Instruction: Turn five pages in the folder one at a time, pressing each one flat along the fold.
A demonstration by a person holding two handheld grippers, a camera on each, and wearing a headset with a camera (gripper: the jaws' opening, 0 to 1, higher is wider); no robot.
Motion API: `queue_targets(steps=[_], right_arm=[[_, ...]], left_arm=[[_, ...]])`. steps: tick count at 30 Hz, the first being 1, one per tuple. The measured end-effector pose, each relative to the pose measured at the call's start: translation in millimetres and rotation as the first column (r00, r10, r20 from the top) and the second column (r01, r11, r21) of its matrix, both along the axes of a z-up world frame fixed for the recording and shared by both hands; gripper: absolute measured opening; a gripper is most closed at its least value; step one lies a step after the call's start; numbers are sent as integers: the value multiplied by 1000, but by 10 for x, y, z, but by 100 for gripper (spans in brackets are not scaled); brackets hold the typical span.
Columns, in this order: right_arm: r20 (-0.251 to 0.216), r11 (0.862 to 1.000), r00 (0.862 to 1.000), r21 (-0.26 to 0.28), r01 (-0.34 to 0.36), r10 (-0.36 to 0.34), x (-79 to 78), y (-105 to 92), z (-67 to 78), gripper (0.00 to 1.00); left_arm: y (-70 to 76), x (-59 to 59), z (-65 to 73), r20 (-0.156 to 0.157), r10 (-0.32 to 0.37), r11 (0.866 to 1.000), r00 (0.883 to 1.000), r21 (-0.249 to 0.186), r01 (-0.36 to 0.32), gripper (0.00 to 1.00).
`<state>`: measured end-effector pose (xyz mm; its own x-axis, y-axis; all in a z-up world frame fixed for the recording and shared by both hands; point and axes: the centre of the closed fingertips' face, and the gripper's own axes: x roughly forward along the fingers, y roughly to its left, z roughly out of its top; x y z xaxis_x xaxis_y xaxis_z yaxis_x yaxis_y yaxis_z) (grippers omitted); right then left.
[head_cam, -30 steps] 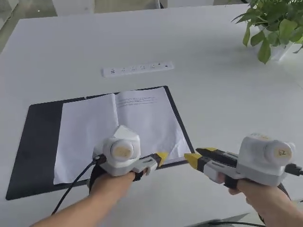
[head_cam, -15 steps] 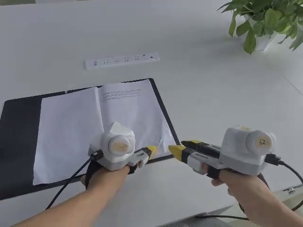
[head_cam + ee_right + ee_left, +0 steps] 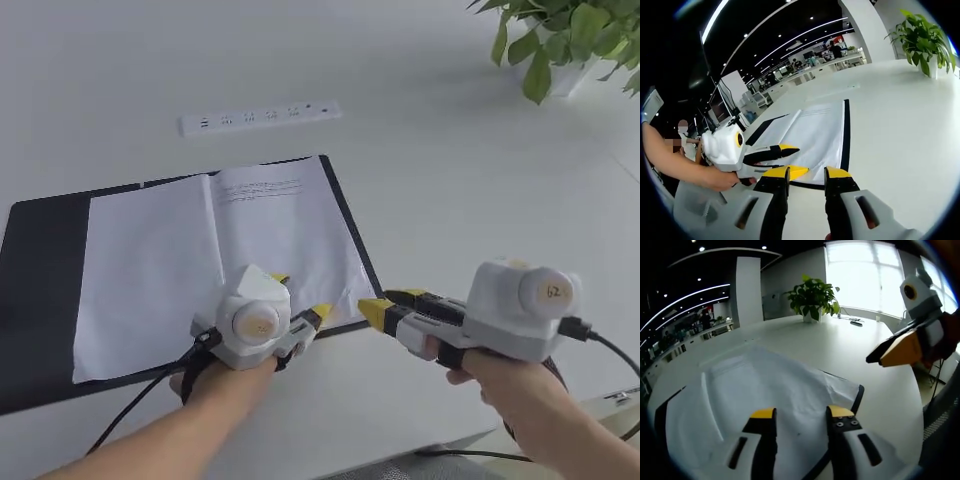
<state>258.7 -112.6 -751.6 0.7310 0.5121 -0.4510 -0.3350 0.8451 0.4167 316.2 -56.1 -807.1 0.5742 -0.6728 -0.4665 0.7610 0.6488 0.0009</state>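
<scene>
In the head view the folder (image 3: 40,300) lay open on the white table (image 3: 470,180), reaching from 9 o'clock to the middle of the picture, its black cover showing as a wide band at the 9 o'clock side and a thin border elsewhere. The left-hand page (image 3: 150,270) and right-hand page (image 3: 290,240) met at the fold (image 3: 215,240), which ran from 12 toward 6 o'clock.

The left gripper (image 3: 300,297) sat over the near outer corner of the right-hand page, at about 6 o'clock, pointing toward 3 o'clock. Its jaws were spread with nothing between them; its own view showed page paper in the gap. Whether the tips touched the sheet could not be told.

The right gripper (image 3: 392,303) was at about 5 o'clock, just off the folder's 3 o'clock edge and over the tabletop, pointing toward 9 o'clock at the same corner. Its jaws were slightly parted and held nothing. The two grippers' yellow tips faced each other closely but did not touch.

A power strip (image 3: 260,118) lay beyond the folder's far edge at 12 o'clock, apart from it. A plant (image 3: 560,35) stood at 1 to 2 o'clock, well apart, with open tabletop between it and the folder. A cable (image 3: 150,400) trailed from the left gripper toward 7 o'clock across the folder's near edge.
</scene>
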Motion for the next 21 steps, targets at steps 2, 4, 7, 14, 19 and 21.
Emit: queue_targets(steps=[2, 4, 7, 14, 19, 21], right_arm=[[1, 1000, 1000, 2, -1, 1, 10, 5, 1, 26], [4, 1000, 1000, 3, -3, 3, 15, 18, 8, 26], [5, 1000, 1000, 6, -5, 5, 20, 29, 6, 26], [-7, 1000, 1000, -3, -6, 6, -3, 32, -52, 25], [-11, 1000, 1000, -7, -3, 3, -9, 24, -77, 25], [-11, 1000, 1000, -11, -4, 4, -6, 24, -84, 25]], left_arm=[[1, 3, -4, 0, 0, 1000, 1000, -2, 0, 38], [4, 6, -7, 0, 0, 1000, 1000, 1, 0, 37], [6, 11, -8, 1, -2, 1000, 1000, 2, 2, 36], [9, 17, -6, 6, -13, 1000, 1000, 3, 13, 30], [67, 86, -3, 14, 3, 1000, 1000, 19, -4, 14], [64, 82, 0, 20, -21, 999, 1000, 28, 20, 12]])
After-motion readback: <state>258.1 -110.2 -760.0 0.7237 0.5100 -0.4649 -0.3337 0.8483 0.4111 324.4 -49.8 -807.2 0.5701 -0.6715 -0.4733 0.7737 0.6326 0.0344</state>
